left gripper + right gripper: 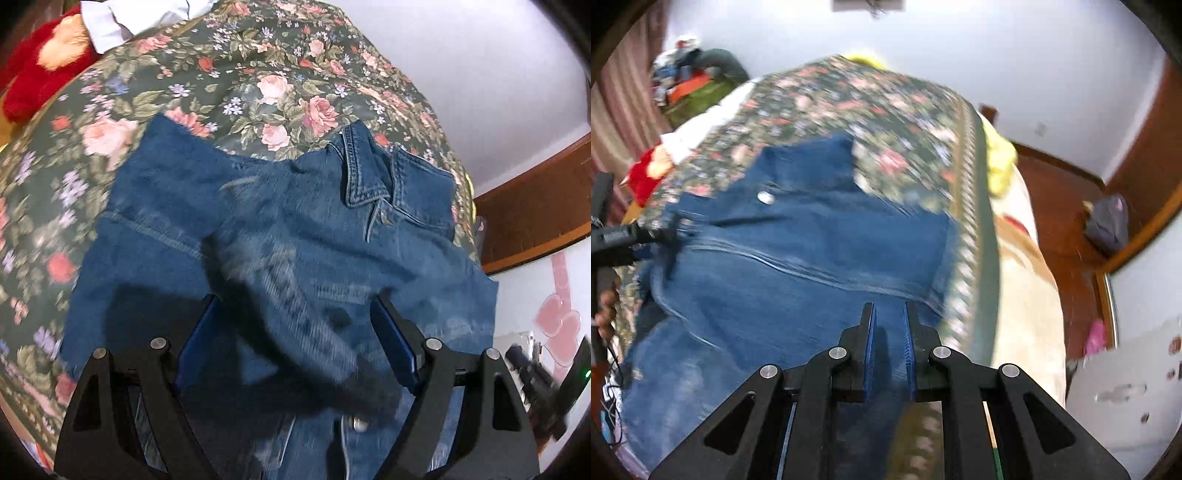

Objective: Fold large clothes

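Observation:
A blue denim jacket [280, 236] lies on a floral bedspread [236, 74], collar [365, 173] at the upper right. My left gripper [295, 306] is open wide above the jacket's front, and a blurred denim fold passes between its fingers. In the right wrist view the jacket [798, 258] is spread toward the bed's right edge. My right gripper [889, 308] hangs over the jacket's near edge with a narrow gap between its blue pads [870, 339]; whether it pinches cloth I cannot tell. The other gripper [617, 236] shows at the left edge.
A red plush toy [37, 66] and white cloth [125, 18] lie at the bed's far left. A clothes pile [690, 81] sits beyond the bed. The bedspread's bordered edge [971, 221] drops to a cream sheet [1023, 295]. Wooden furniture [1067, 206] stands to the right.

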A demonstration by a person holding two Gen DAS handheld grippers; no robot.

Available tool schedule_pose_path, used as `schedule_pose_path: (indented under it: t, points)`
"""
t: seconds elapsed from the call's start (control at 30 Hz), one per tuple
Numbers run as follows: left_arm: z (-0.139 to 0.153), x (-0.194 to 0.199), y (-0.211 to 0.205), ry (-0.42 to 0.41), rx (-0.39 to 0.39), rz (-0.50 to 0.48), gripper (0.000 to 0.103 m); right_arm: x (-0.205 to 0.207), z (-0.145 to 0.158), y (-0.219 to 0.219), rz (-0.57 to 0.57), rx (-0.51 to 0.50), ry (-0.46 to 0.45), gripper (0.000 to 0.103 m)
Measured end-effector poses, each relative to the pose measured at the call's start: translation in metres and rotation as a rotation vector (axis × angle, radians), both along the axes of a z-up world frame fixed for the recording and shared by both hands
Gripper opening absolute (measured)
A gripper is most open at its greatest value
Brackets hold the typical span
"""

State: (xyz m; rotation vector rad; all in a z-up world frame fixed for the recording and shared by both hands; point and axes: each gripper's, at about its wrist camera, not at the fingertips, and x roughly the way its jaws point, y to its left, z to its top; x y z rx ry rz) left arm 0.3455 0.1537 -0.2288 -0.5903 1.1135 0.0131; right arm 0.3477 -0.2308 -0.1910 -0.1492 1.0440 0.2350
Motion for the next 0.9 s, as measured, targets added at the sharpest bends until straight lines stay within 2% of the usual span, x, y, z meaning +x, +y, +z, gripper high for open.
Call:
schedule_pose_path:
  t: [0.03, 0.07, 0.13, 0.17, 0.2, 0.27, 0.4, 0.47, 0.57, 0.67, 0.77, 0.83, 0.87, 0.9]
  points:
    - [-0.004, 0.008, -0.002, 0.014, 0.020, 0.004, 0.082, 0.002, -0.008, -0.005, -0.012, 0.003, 0.021, 0.010]
    - [-0.007, 0.015, -0.004, 0.028, 0.053, 0.007, 0.077, 0.004, -0.012, -0.009, -0.021, 0.005, 0.034, 0.010]
    - [-0.014, 0.031, -0.010, 0.056, 0.147, 0.010, 0.058, 0.004, -0.019, -0.015, -0.028, 0.023, 0.047, 0.010]
    - [-0.017, 0.035, -0.011, 0.070, 0.184, 0.009, 0.041, 0.005, -0.020, -0.017, -0.030, 0.038, 0.049, 0.010]
    - [-0.017, 0.039, -0.013, 0.072, 0.226, 0.011, 0.029, 0.005, -0.020, -0.020, -0.032, 0.050, 0.048, 0.010]
    - [-0.009, 0.045, -0.020, 0.031, 0.270, -0.015, 0.022, 0.008, -0.020, -0.023, -0.033, 0.058, 0.045, 0.010]
    - [0.045, 0.046, -0.038, -0.157, 0.387, -0.071, 0.021, 0.010, -0.018, -0.019, -0.034, 0.050, 0.038, 0.010]
    - [0.087, 0.038, -0.044, -0.306, 0.444, -0.083, 0.021, 0.013, -0.016, -0.015, -0.032, 0.043, 0.033, 0.010]
    - [0.131, 0.022, -0.041, -0.465, 0.481, -0.063, 0.021, 0.016, -0.012, -0.006, -0.015, 0.035, 0.016, 0.010]
    - [0.157, 0.005, -0.027, -0.579, 0.509, -0.040, 0.021, 0.019, -0.007, 0.006, 0.009, 0.014, -0.006, 0.010]
    - [0.147, -0.004, -0.014, -0.573, 0.561, -0.046, 0.022, 0.023, -0.011, 0.019, 0.034, -0.021, -0.009, 0.010]
    - [0.123, -0.007, -0.001, -0.498, 0.573, -0.053, 0.022, 0.026, -0.023, 0.030, 0.054, -0.061, 0.010, 0.010]
    - [0.112, -0.009, 0.005, -0.462, 0.561, -0.055, 0.022, 0.027, -0.029, 0.034, 0.057, -0.078, 0.017, 0.010]
    - [0.089, -0.009, 0.017, -0.390, 0.529, -0.062, 0.023, 0.028, -0.036, 0.039, 0.062, -0.104, 0.022, 0.010]
